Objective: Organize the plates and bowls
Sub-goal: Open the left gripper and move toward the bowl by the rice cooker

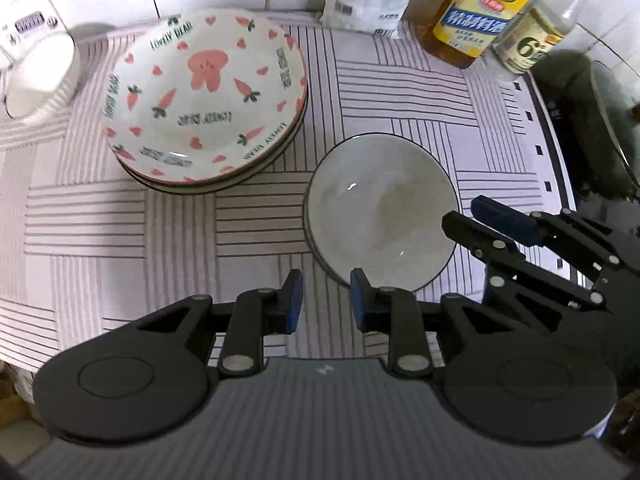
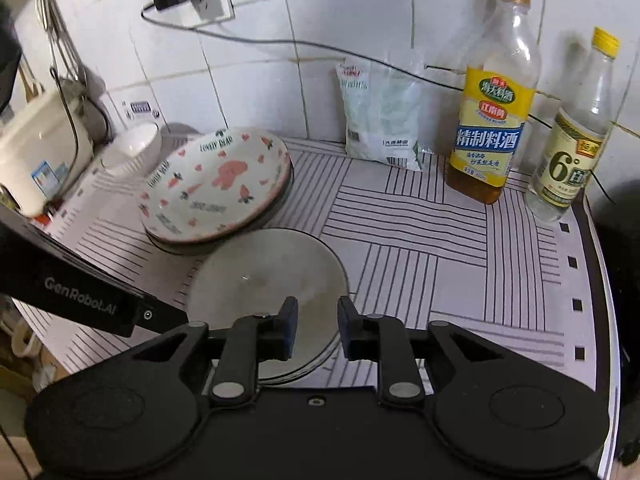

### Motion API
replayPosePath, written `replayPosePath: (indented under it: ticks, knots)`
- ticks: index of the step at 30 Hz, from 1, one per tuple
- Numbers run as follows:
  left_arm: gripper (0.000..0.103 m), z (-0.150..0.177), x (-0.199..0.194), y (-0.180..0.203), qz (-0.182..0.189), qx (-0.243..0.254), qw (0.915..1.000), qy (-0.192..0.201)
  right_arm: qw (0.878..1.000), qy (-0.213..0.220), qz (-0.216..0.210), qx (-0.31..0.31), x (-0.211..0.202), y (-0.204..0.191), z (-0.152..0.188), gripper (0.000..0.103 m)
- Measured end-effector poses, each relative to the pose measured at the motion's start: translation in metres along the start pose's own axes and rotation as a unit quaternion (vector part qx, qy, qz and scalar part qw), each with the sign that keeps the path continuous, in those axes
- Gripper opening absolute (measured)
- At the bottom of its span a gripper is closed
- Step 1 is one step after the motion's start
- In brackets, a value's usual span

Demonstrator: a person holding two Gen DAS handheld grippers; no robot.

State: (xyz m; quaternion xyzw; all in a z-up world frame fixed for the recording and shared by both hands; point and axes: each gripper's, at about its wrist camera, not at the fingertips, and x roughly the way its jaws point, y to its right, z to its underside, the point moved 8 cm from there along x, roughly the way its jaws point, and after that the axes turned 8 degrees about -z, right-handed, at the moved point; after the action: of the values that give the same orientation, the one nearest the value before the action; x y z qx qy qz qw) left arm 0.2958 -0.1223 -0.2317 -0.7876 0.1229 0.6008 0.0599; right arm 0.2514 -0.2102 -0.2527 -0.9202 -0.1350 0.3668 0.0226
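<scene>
A stack of patterned plates (image 1: 204,96) with carrots and a pink bear sits at the back left of the striped cloth (image 1: 120,220). Near the front stands a stack of plain grey bowls (image 1: 380,216) with thin dark rims. My left gripper (image 1: 326,302) hovers open at the bowls' near-left edge, with only cloth showing between its pads. My right gripper (image 1: 466,214) straddles the top bowl's right rim, one finger inside and one outside. In the right wrist view the grey bowls (image 2: 264,276) show their rim between the right gripper's (image 2: 318,328) pads without touching them. The patterned plates (image 2: 216,188) lie behind.
A white cup (image 2: 136,144) and a rice cooker (image 2: 40,152) stand at the back left. A white bag (image 2: 380,120), a yellow-labelled bottle (image 2: 492,120) and a clear bottle (image 2: 572,140) line the tiled wall. A dark pan (image 1: 580,120) sits right of the cloth. The left gripper's casing (image 2: 80,304) crosses the left.
</scene>
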Motion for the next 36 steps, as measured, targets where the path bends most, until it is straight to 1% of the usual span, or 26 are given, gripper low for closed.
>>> replayPosePath:
  ticks: [7, 9, 11, 12, 13, 15, 17, 19, 21, 22, 24, 26, 30, 32, 34, 36]
  knots:
    - [0.033, 0.009, -0.046, -0.025, 0.006, 0.047, 0.9986, 0.023, 0.999, 0.015, 0.000, 0.040, -0.034, -0.034, 0.000, 0.037]
    - [0.035, 0.012, -0.059, -0.035, 0.009, 0.057, 0.9978, 0.033, 0.999, 0.017, 0.002, 0.046, -0.043, -0.044, -0.001, 0.046]
    - [0.038, 0.017, -0.070, -0.046, 0.012, 0.065, 0.9970, 0.040, 0.999, 0.019, 0.004, 0.049, -0.050, -0.054, 0.000, 0.048]
    - [0.039, 0.020, -0.075, -0.051, 0.013, 0.068, 0.9967, 0.043, 0.998, 0.021, 0.006, 0.051, -0.055, -0.060, 0.000, 0.050]
    - [0.040, 0.022, -0.079, -0.057, 0.014, 0.070, 0.9964, 0.046, 0.998, 0.023, 0.008, 0.052, -0.058, -0.065, 0.000, 0.053]
    - [0.041, 0.027, -0.088, -0.070, 0.017, 0.072, 0.9959, 0.052, 0.998, 0.028, 0.009, 0.050, -0.064, -0.076, 0.000, 0.062]
    - [0.042, 0.032, -0.095, -0.084, 0.016, 0.073, 0.9956, 0.057, 0.998, 0.034, 0.015, 0.045, -0.068, -0.088, 0.000, 0.065]
    - [0.047, 0.035, -0.100, -0.099, 0.014, 0.074, 0.9953, 0.061, 0.999, 0.031, 0.018, 0.036, -0.071, -0.102, 0.000, 0.067]
    - [0.055, 0.039, -0.102, -0.112, 0.009, 0.078, 0.9947, 0.065, 0.999, 0.033, 0.018, 0.027, -0.072, -0.117, 0.000, 0.067]
    - [0.056, 0.040, -0.102, -0.121, 0.003, 0.080, 0.9945, 0.067, 0.999, 0.036, 0.018, 0.025, -0.073, -0.125, -0.001, 0.067]
    - [0.057, 0.041, -0.102, -0.137, -0.008, 0.082, 0.9941, 0.071, 0.999, 0.037, 0.015, 0.017, -0.073, -0.142, -0.002, 0.067]
    - [0.061, 0.043, -0.102, -0.152, -0.008, 0.085, 0.9937, 0.072, 0.999, 0.037, 0.011, 0.005, -0.069, -0.159, -0.003, 0.070]
    - [0.067, 0.045, -0.099, -0.185, -0.015, 0.080, 0.9936, 0.077, 0.999, 0.035, 0.022, -0.027, -0.054, -0.193, -0.009, 0.072]
    - [0.070, 0.045, -0.095, -0.203, -0.028, 0.081, 0.9930, 0.081, 0.998, 0.033, 0.023, -0.038, -0.043, -0.207, -0.012, 0.072]
    - [0.075, 0.044, -0.091, -0.222, -0.047, 0.075, 0.9922, 0.087, 0.998, 0.037, 0.019, -0.051, -0.032, -0.220, -0.016, 0.073]
    - [0.077, 0.041, -0.086, -0.243, -0.057, 0.065, 0.9921, 0.090, 0.997, 0.040, 0.016, -0.067, -0.020, -0.232, -0.020, 0.075]
